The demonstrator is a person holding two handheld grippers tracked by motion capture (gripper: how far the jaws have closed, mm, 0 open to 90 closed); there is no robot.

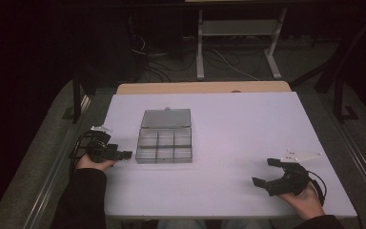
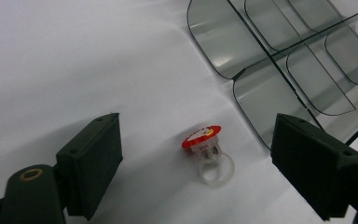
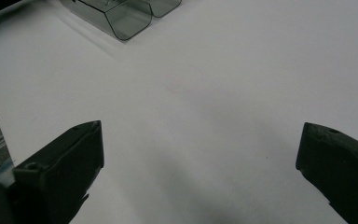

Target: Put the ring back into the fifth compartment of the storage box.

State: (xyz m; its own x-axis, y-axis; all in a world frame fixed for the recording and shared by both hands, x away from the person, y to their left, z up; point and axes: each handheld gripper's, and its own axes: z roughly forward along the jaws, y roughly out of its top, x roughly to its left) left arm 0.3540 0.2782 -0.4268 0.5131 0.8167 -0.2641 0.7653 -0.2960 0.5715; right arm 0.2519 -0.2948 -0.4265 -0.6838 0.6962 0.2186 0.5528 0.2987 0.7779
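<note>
We see both grippers, left and right, released; a ring (red-topped) lies between the left jaws, beside the box.

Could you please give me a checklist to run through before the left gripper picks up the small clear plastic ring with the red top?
1. Left gripper open wide enough: ok, its jaws stand apart on either side of the ring.
2. Small clear plastic ring with the red top lies free on the white table, touching neither jaw: ok.
3. Ring clear of the smoky transparent compartment box: ok, a gap shows beside the box.
4. Box lid open, compartments reachable: ok.
5. Compartments free of contents: cannot tell for all of them.
6. Right gripper out of the way: ok, open at the table's right side.
</note>
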